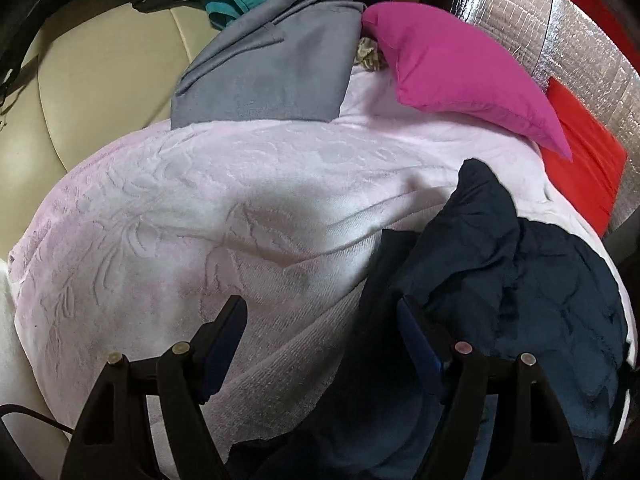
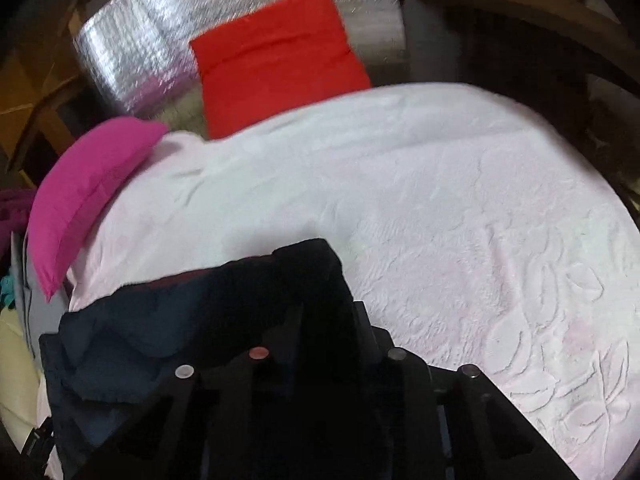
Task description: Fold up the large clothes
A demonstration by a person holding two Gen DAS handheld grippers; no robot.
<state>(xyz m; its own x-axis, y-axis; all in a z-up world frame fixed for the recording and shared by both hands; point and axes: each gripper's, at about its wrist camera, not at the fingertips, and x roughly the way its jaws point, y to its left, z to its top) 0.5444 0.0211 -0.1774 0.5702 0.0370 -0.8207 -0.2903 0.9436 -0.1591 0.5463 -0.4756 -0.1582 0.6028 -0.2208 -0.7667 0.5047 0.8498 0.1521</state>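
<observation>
Navy fleece garment (image 1: 520,280) is lying bunched on the pink blanket (image 1: 200,220), near right. Left claw (image 1: 320,320) is hanging apart; right claw (image 2: 320,320) looks clamped on it. Probably spreading it flat next.

left wrist: close, downward | right wrist: close, somewhat blurred; both share pink blanket (image 1: 248,208)

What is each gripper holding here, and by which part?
The left gripper is open, holding nothing. The right gripper appears shut on the dark navy garment, at a bunched upper edge; the exact part cannot be told.
</observation>
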